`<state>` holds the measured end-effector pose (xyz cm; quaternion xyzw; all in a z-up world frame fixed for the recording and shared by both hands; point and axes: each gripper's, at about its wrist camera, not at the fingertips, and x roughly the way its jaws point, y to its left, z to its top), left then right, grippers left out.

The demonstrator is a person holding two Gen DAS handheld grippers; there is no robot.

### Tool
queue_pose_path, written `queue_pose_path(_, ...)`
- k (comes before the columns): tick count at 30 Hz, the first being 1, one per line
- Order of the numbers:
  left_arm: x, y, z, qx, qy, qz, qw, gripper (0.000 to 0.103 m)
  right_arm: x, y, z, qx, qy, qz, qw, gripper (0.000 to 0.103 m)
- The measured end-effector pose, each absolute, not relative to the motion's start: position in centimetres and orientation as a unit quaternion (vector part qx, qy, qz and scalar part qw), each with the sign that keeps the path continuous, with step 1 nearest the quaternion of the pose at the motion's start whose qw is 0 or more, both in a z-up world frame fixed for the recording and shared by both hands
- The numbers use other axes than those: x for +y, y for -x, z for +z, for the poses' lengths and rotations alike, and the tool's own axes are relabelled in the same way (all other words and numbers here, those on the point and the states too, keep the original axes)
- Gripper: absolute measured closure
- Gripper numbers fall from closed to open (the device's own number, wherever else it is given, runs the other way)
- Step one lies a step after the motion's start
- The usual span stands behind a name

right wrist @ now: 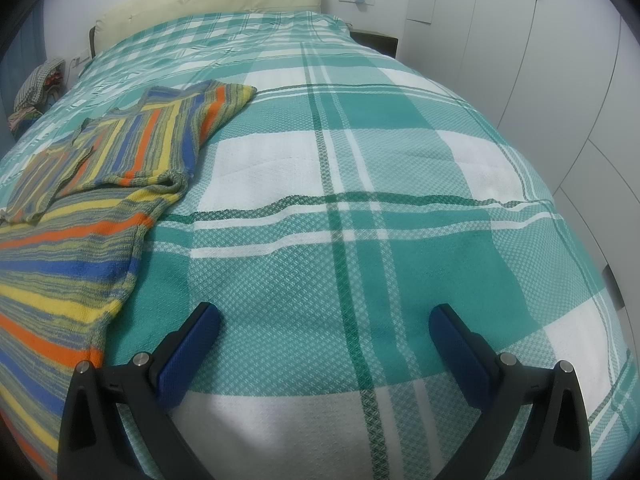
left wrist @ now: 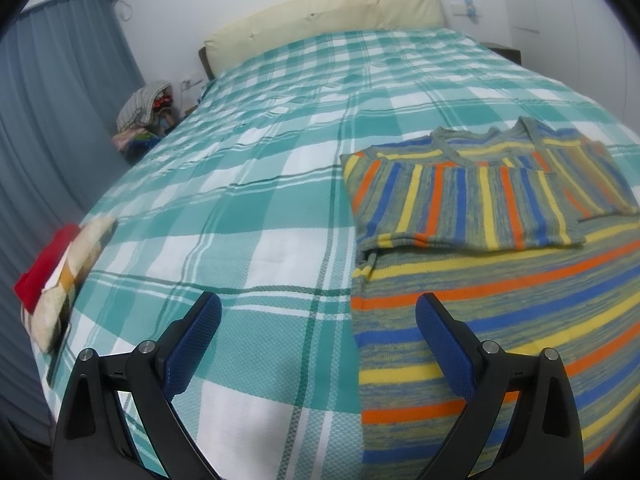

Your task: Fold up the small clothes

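A striped knit sweater [left wrist: 500, 280] in orange, blue, yellow and grey-green lies flat on the green plaid bed cover [left wrist: 260, 200], with both sleeves folded across its chest. My left gripper [left wrist: 318, 312] is open and empty, hovering over the sweater's lower left edge. In the right wrist view the sweater [right wrist: 80, 220] lies at the left. My right gripper [right wrist: 324, 320] is open and empty over bare bed cover [right wrist: 360, 200], to the right of the sweater's lower hem side.
Folded clothes, red and cream [left wrist: 56, 276], lie at the bed's left edge. A pile of laundry [left wrist: 144, 116] sits by the curtain. A cream headboard [left wrist: 320, 8] stands at the far end. White wardrobes [right wrist: 540, 60] line the right side.
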<state>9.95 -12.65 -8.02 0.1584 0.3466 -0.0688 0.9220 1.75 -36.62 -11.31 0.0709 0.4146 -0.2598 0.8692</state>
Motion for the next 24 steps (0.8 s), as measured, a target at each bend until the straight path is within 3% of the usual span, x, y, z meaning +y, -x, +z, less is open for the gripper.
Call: queue_pose_path(24,-10.1,-12.6,-8.7,0.37,-0.155,-0.079,0.912,0.004,-36.8,-1.7,-11.6,0.413,-0.07,-0.254,0.872,0.0)
